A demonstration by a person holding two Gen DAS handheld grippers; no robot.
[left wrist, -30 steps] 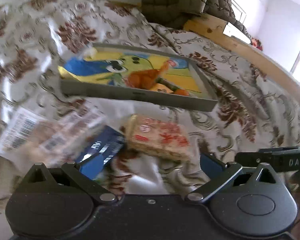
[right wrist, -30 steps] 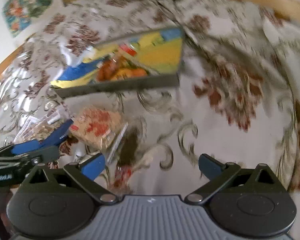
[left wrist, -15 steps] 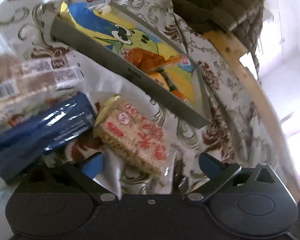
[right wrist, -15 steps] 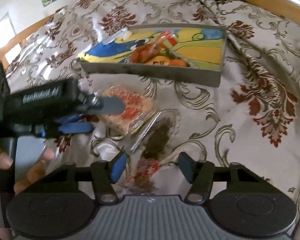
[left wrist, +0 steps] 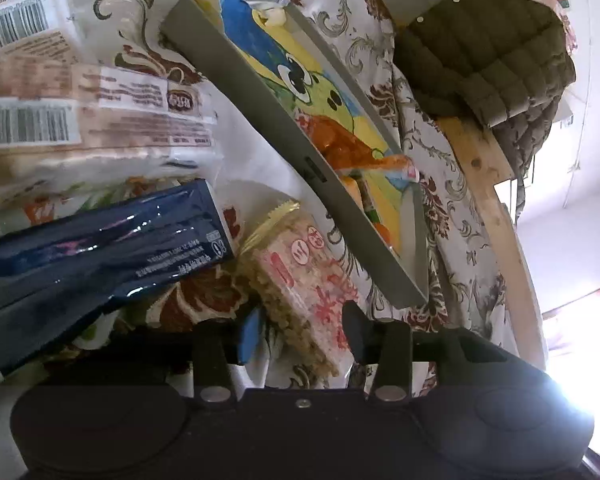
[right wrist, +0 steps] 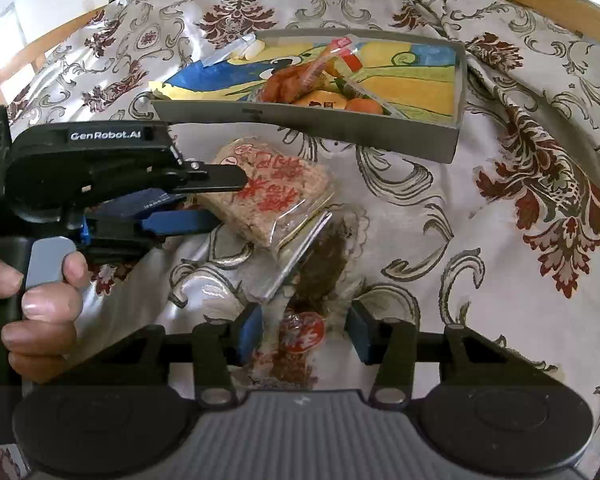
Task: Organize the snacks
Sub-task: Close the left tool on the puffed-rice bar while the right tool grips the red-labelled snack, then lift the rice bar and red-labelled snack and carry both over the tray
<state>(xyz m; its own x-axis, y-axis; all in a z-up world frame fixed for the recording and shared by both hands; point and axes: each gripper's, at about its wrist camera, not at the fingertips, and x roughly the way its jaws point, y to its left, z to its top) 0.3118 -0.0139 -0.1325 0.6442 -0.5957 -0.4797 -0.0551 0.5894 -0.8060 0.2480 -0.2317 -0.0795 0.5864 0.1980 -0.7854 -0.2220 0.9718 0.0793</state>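
A rice cake packet with red print lies on the flowered bedspread, just in front of a grey tray. My left gripper has its jaws closing on this packet, and both pads touch its sides. From the right wrist view the left gripper reaches in from the left, one finger over the rice cake packet and one under it. My right gripper is closing around a dark brown snack packet with a red round label. Small gaps remain beside its pads. The grey tray holds orange snack packets.
A dark blue packet and pale bread packets with barcodes lie left of the rice cake. A quilted olive jacket and the wooden bed frame lie beyond the tray. A hand holds the left gripper's handle.
The left gripper rolled and sank onto the rice cake packet, its jaws narrowing from wide open to the packet's sides. The right jaws narrowed around the dark packet.
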